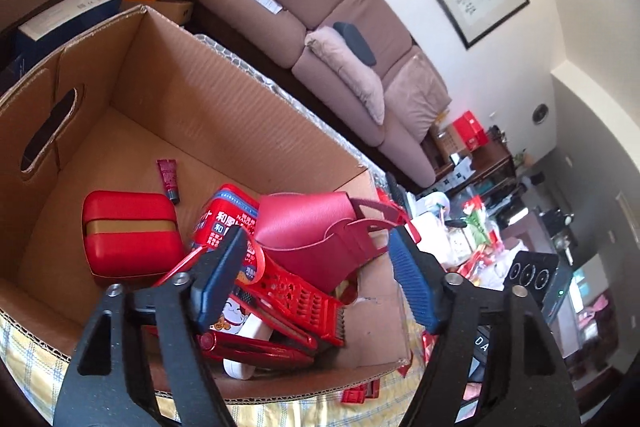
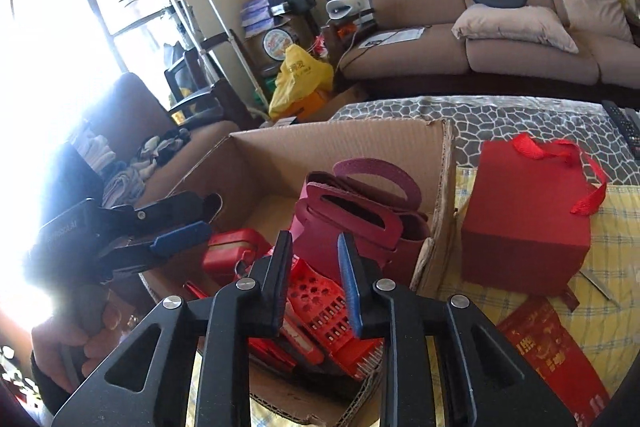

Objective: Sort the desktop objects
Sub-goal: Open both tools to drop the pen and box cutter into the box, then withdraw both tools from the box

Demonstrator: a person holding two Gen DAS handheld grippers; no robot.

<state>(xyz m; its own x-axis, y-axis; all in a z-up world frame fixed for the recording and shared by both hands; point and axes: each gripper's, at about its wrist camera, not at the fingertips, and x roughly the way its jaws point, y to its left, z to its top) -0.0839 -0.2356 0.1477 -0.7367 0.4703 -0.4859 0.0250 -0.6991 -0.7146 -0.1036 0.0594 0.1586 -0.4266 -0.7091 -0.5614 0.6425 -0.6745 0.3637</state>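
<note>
An open cardboard box (image 1: 168,99) holds red things: a dark red leather bag (image 1: 312,239), a red case with a gold band (image 1: 128,235), a red tin (image 1: 224,219), a red perforated grater (image 1: 304,295), a small maroon tube (image 1: 168,179) and a red stick (image 1: 248,345). My left gripper (image 1: 316,267) is open and empty above the box's near side; it also shows in the right wrist view (image 2: 192,223). My right gripper (image 2: 316,267) is open and empty above the grater (image 2: 328,307), in front of the bag (image 2: 360,223).
A red gift box with ribbon handle (image 2: 528,219) stands right of the cardboard box (image 2: 320,143) on the yellow checked cloth (image 2: 612,267). A red packet (image 2: 552,351) lies in front of it. A remote (image 2: 624,127) lies far right. A brown sofa (image 2: 480,27) stands behind.
</note>
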